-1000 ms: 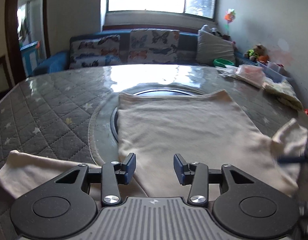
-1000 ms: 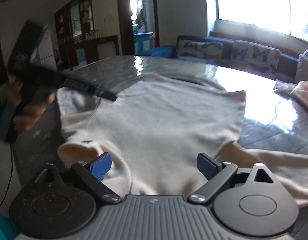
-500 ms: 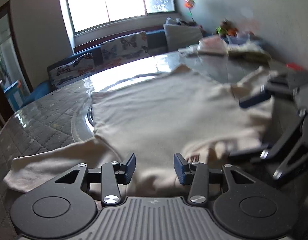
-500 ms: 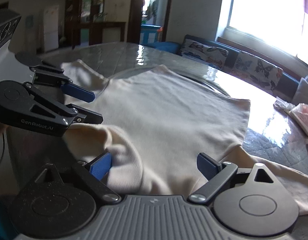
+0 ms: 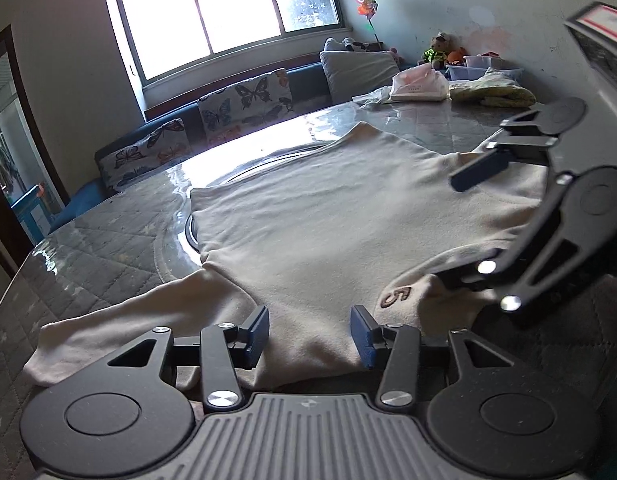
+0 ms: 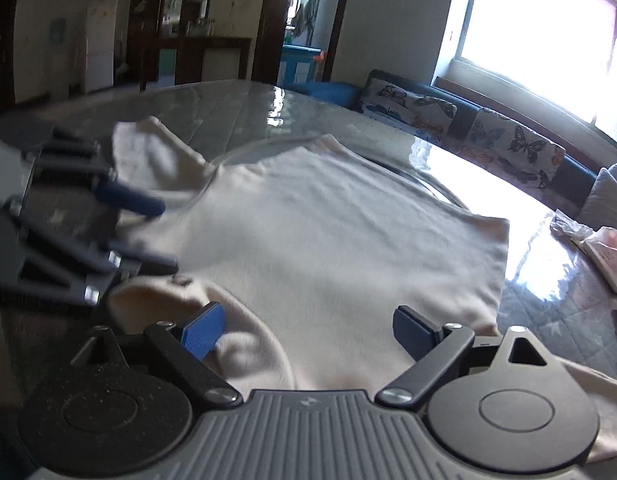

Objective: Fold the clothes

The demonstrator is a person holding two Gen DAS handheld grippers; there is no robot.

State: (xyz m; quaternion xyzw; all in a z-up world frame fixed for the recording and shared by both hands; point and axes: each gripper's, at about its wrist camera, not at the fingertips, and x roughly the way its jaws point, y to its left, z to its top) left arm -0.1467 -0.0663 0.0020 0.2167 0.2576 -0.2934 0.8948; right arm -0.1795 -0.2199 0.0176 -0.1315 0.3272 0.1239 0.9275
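From the left wrist, the left gripper (image 5: 309, 332) stood part open and empty over the cream shirt (image 5: 328, 216), spread flat on the table (image 5: 108, 256). From the right wrist, the right gripper (image 6: 308, 330) gaped wide, holding nothing, at the collar.

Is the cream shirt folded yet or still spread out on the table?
Spread. The cream shirt lies flat on the table, both sleeves out to the sides, hem edge straight, no layer doubled over.
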